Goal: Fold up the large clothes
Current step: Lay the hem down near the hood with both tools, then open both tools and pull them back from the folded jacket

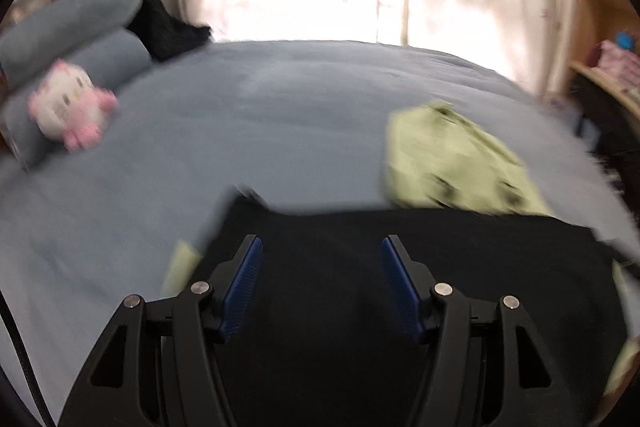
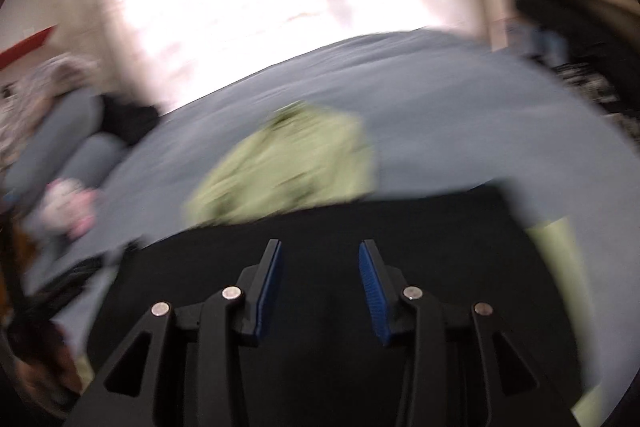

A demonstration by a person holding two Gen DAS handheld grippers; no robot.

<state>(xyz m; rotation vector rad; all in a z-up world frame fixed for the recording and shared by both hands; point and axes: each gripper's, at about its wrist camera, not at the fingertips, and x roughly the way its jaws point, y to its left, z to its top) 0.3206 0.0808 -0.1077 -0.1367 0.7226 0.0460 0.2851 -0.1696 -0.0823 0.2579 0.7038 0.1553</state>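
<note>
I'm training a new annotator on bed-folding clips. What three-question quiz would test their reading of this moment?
1. True or false: the left gripper pinches the black garment.
2. Which lies beyond the black garment: A, a pale green patterned cloth; B, a red towel?
3. Fill in: the pink-and-white plush toy leans on grey-blue ____.

Key: 1 false, both its jaws and the right gripper's stand open; 2 A; 3 pillows.
</note>
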